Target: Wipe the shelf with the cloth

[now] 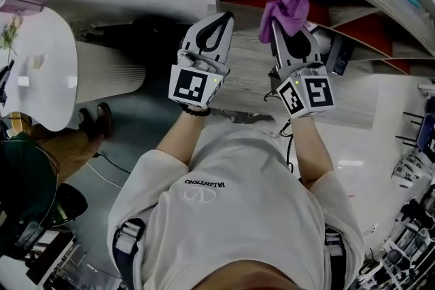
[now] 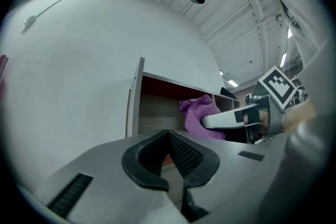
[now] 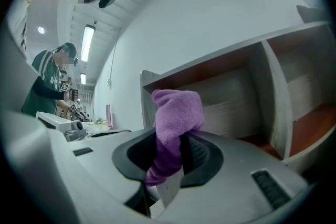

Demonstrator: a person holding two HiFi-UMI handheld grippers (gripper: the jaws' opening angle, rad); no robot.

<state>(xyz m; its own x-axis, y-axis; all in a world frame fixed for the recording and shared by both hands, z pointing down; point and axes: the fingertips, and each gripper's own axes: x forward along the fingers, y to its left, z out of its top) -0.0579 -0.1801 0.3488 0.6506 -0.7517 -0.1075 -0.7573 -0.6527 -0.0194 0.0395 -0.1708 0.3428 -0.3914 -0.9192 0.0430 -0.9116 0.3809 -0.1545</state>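
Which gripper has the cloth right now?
The right gripper: its jaws are shut on the purple cloth. The left gripper has its jaws together with nothing between them.

"VALENTINO" on the white shirt (image 1: 224,227)

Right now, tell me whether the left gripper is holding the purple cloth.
No, the left gripper has its jaws shut on nothing, while the purple cloth is pinched in the right gripper.

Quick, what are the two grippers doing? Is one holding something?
The left gripper is closed, holding nothing.
The right gripper is closed on the purple cloth.
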